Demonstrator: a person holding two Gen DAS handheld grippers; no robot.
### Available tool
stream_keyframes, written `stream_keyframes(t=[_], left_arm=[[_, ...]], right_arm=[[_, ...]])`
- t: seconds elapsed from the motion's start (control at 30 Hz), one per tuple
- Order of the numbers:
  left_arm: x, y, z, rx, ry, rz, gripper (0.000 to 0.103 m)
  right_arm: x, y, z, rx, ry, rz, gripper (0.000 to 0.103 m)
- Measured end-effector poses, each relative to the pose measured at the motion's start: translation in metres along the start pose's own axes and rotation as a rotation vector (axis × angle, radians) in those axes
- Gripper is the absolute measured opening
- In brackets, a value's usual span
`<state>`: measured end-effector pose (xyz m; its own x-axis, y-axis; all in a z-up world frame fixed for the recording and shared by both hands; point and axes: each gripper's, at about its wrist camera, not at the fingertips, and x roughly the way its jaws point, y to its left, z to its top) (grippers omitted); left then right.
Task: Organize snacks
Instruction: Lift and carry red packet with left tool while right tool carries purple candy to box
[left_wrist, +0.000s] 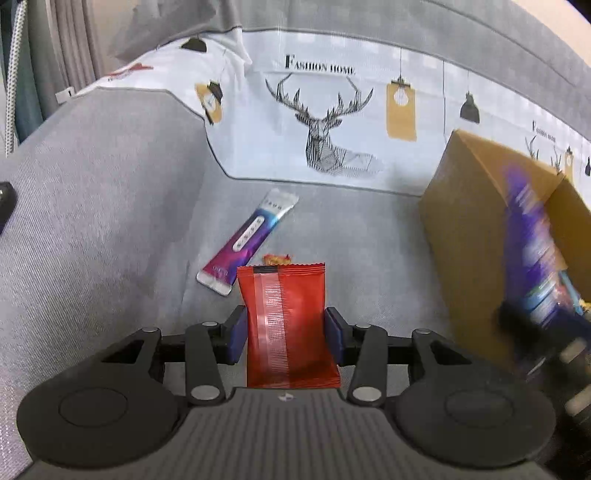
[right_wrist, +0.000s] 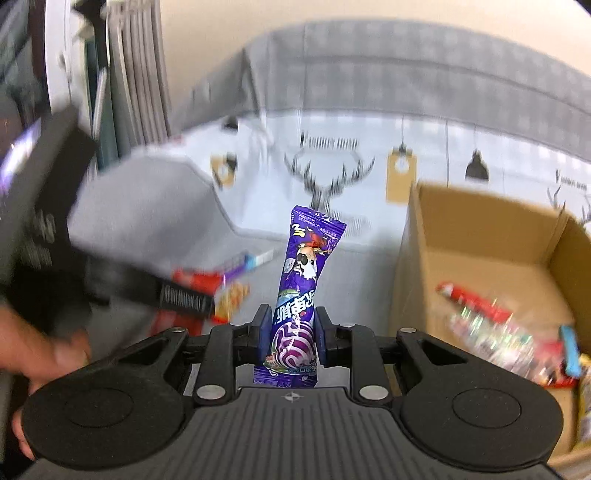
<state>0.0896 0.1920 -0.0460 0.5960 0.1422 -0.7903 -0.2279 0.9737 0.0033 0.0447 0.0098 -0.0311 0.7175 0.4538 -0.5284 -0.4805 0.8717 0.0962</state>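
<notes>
Right wrist view: purple snack packet (right_wrist: 299, 295) upright, long axis vertical.

red snack packet (left_wrist: 286, 325) upright between pads; purple packet (right_wrist: 301, 295) likewise; striped stick packet (left_wrist: 248, 242) flat on sofa; cardboard box (right_wrist: 480, 266) part-filled

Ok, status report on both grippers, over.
Left gripper shut on red foil packet. Right gripper shut on purple candy wrapper. Brown cardboard box open, path unobstructed.

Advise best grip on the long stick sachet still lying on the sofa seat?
Pinch the stick sachet across its narrow width near mid-length, coming from above. It lies flat and diagonal on the grey seat, so turn the jaws square to its long axis, clear of the small orange wrapper.
</notes>
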Motion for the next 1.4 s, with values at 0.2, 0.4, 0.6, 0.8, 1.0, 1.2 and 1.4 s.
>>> stream_keyframes(t=[0.2,0.4,0.6,0.8,1.0,1.2,1.4], left_arm=[[-0.013,-0.012,0.006,-0.016,-0.058,-0.015,0.049],[-0.028,-0.037,0.011,-0.019,-0.174,-0.072,0.049],[-0.037,-0.079,0.022,-0.006,-0.282,-0.162,0.049],[-0.045,-0.133,0.026,0.062,-0.378,-0.263,0.049],[-0.050,-0.175,0.024,0.128,-0.453,-0.343,0.049],[-0.051,-0.202,0.019,0.195,-0.492,-0.391,0.049],[-0.050,-0.210,0.014,0.228,-0.508,-0.406,0.049]], right_arm=[[-0.045,-0.055,0.052,0.038,-0.176,-0.007,0.026],[-0.048,-0.132,0.041,0.073,-0.246,-0.136,0.026],[-0.053,-0.186,0.030,0.272,-0.203,-0.210,0.026],[-0.057,-0.202,0.023,0.209,-0.190,-0.263,0.026],[-0.074,-0.217,0.010,0.178,-0.191,-0.315,0.026],[-0.079,-0.231,0.007,0.184,-0.183,-0.347,0.026],[-0.076,-0.235,0.008,0.184,-0.174,-0.357,0.026]])
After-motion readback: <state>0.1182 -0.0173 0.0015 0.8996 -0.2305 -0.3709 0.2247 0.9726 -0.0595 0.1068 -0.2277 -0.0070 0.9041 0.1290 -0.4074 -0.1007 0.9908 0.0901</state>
